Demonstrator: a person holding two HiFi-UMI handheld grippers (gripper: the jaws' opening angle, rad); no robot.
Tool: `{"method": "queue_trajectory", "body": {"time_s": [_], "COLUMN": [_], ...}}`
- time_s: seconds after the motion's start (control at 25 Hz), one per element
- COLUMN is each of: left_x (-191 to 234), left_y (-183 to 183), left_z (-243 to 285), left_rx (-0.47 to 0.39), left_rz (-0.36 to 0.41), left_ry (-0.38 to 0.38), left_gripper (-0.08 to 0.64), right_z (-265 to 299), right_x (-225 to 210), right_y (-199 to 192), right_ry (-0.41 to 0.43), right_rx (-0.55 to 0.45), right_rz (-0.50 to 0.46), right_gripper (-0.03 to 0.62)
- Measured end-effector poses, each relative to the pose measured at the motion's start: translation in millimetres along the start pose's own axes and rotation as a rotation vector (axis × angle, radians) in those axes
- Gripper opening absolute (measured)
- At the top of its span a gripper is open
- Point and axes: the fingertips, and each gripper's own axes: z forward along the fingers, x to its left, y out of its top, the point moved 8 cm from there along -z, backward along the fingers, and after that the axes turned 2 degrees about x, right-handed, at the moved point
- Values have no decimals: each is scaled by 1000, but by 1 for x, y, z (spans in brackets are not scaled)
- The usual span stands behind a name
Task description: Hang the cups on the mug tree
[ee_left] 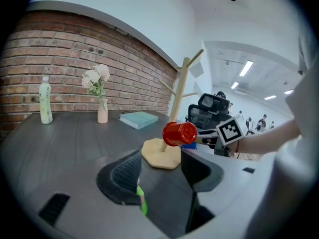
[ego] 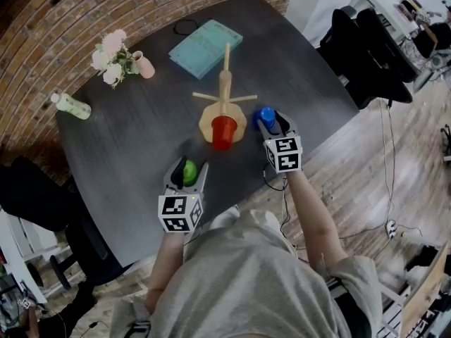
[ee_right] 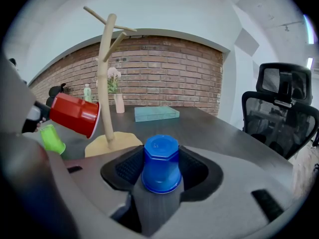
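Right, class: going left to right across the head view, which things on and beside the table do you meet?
Bottle, flower vase, green cup, red cup, blue cup, office chair.

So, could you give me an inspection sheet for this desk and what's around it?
Surface: dark table, no spills seen.
Job's things: mug tree upright, red cup hanging on a low peg; blue cup upside down; green cup at the near edge.
Clutter: teal book, vase of flowers, bottle, all clear of the tree.
Grippers: left gripper jaws apart, green cup beside one jaw; right gripper jaws closed on the blue cup.
Cables: black loop on the table; floor cable.
Surroundings: brick wall, office chairs.
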Motion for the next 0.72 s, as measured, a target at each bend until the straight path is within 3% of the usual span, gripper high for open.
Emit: {"method": "queue_trajectory", "body": {"time_s": [0.72], "left_x": [-8], "left_y": [9], "left_z": [-16], "left_rx": [-48], "left_rz": [6], "left_ry": [-3], "left_gripper": [242], "right_z": [-86], "right_x": [8], "right_y": [76], "right_ry": [51], "right_rx": [-145], "right_rz": [-54], "right_gripper": [212]}}
